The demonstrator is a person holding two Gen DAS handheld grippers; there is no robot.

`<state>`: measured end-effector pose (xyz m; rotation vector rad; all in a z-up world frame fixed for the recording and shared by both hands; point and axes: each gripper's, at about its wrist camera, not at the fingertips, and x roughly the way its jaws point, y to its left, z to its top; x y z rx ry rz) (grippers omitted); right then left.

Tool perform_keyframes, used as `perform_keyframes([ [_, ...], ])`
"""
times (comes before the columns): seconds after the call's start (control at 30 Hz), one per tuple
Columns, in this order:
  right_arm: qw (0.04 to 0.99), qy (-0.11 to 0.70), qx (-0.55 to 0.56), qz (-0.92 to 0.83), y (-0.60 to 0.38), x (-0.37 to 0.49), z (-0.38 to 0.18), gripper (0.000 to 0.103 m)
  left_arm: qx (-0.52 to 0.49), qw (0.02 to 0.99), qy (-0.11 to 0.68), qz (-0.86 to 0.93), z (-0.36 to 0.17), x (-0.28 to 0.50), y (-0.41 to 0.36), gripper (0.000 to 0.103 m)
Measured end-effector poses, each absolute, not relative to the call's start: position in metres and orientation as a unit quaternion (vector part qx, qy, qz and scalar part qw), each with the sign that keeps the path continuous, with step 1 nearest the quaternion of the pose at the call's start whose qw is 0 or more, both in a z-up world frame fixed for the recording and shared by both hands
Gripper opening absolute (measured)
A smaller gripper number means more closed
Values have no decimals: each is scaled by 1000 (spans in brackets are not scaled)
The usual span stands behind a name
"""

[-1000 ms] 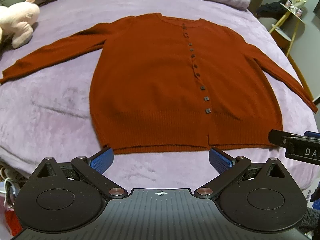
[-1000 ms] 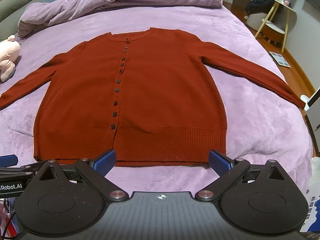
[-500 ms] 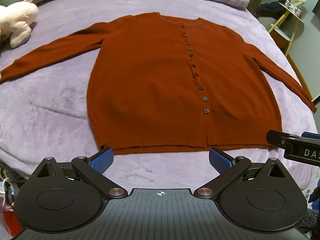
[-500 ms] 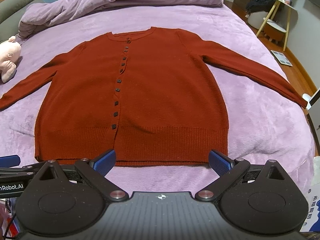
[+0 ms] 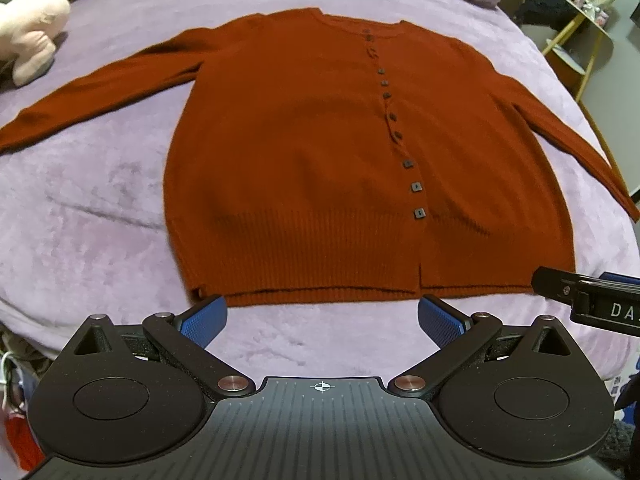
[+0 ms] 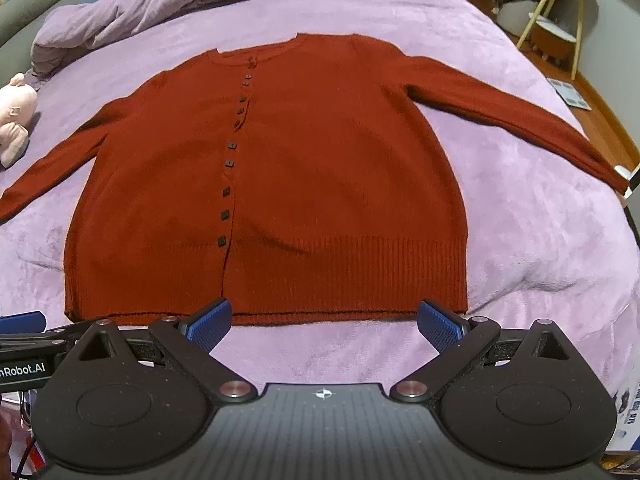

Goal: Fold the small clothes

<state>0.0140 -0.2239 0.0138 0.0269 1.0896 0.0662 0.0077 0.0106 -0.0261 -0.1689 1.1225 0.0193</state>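
A rust-red cardigan lies spread for folding on a lilac bed, two hand-held grippers poised at its hem

The bed [image 6: 520,240] carries the buttoned cardigan [image 6: 320,168] flat and face up, sleeves out to either side, apparently laid so for a clean first fold; the right gripper [image 6: 324,320] and left gripper [image 5: 322,316] hover just short of the ribbed hem, side by side, each with its blue fingers [image 6: 210,320] spread wide and holding nothing, seemingly lined up to take the bottom edge; a pink plush toy [image 5: 30,36] sits near the left sleeve, well apart from the work
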Motion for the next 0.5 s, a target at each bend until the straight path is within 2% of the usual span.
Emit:
perform_keyframes([
  [0.2,850,524,28,48,-229,20,4,99,-93,844,528,6,-33,14,12,103],
  [0.33,860,496,75,95,-249,30,-4,99,-78,858,508,-8,-32,25,11,103],
  [0.4,890,430,112,101,-273,32,-5,99,-71,863,499,-12,-31,34,10,103],
  [0.5,951,276,132,46,-321,36,-4,99,-77,872,484,-7,-30,54,9,103],
])
